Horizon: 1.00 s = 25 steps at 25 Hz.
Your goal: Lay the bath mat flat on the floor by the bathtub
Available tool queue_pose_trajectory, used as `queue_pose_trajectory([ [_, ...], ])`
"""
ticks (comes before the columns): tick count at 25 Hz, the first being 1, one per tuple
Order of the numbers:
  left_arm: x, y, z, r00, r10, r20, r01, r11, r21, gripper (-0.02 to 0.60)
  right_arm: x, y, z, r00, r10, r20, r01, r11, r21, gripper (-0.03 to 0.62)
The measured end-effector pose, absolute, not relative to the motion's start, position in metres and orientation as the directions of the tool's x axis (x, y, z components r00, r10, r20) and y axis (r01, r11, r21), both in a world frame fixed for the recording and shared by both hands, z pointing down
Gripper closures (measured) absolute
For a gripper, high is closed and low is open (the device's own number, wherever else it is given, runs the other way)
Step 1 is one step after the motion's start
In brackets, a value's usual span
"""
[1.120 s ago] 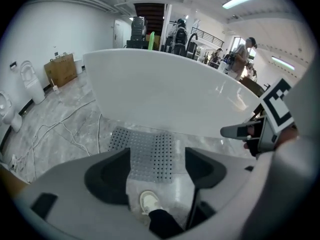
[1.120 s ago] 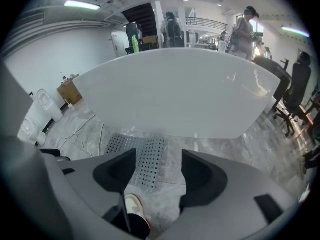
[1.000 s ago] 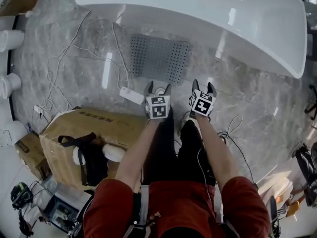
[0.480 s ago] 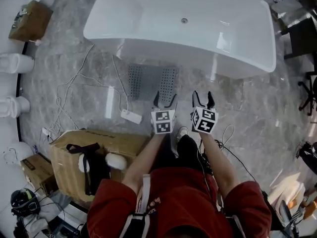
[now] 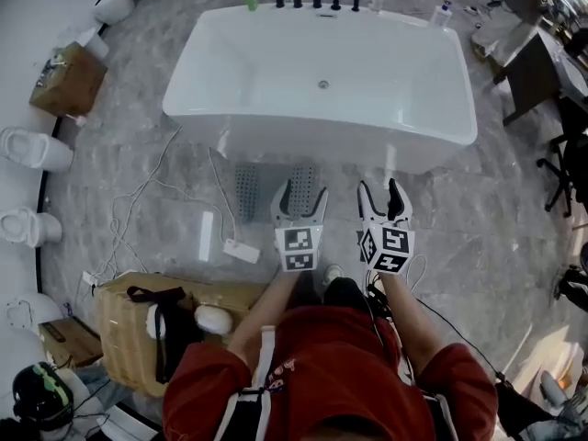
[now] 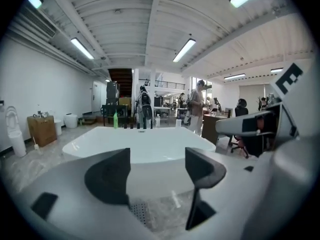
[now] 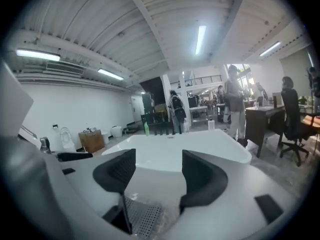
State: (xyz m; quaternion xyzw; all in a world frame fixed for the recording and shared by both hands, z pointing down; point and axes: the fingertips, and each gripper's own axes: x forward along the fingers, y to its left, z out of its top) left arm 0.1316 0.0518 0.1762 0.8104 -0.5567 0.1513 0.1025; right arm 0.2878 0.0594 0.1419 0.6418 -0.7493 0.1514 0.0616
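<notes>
We hold both grippers out ahead of us, side by side and level, near each other but apart, jaws pointing to the far side. Our left gripper (image 5: 299, 194) has its jaws spread wide and holds nothing. Our right gripper (image 5: 381, 189) is likewise parted and empty. Our left forearm (image 5: 266, 303) and right forearm (image 5: 405, 303) reach forward, bare.

We stand on a grey marbled floor (image 5: 514, 209) in a hall with white walls (image 6: 45, 84). Strip lights (image 6: 185, 50) line the ribbed ceiling (image 6: 130, 29) above us; a dark desk (image 7: 262, 116) stands to our right.
</notes>
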Motion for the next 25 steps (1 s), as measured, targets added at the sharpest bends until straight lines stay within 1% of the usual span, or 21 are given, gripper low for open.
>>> queue_pose_trajectory([
  [7,0.166,0.079,0.094,0.389,-0.895,0.218,-0.906,-0.414,-0.085,0.244,0.304,0.097,0.069,-0.157,-0.978,0.136,-0.988,0.154,-0.032,0.315],
  [11,0.181,0.088,0.07,0.419,-0.891,0.174,-0.893,-0.439,-0.101,0.244,0.312,0.111,0.042,-0.144,-0.987,0.072,-0.99,0.144,-0.008,0.315],
  [14,0.191,0.091,0.064,0.432,-0.889,0.155,-0.891,-0.447,-0.082,0.244,0.321,0.116,0.032,-0.132,-0.99,0.05,-0.991,0.131,-0.018,0.315],
  [19,0.203,0.097,0.048,0.439,-0.891,0.118,-0.892,-0.448,-0.063,0.247,0.331,0.124,0.021,-0.144,-0.989,0.042,-0.989,0.145,0.015,0.316],
  [22,0.21,0.101,0.034,0.452,-0.887,0.098,-0.887,-0.458,-0.061,0.267,0.336,0.128,0.012,-0.147,-0.989,0.026,-0.989,0.147,0.025,0.319],
  [25,0.216,0.105,0.023,0.461,-0.885,0.069,-0.882,-0.465,-0.073,0.31,0.339,0.13,0.005,-0.15,-0.989,0.008,-0.988,0.15,0.026,0.342],
])
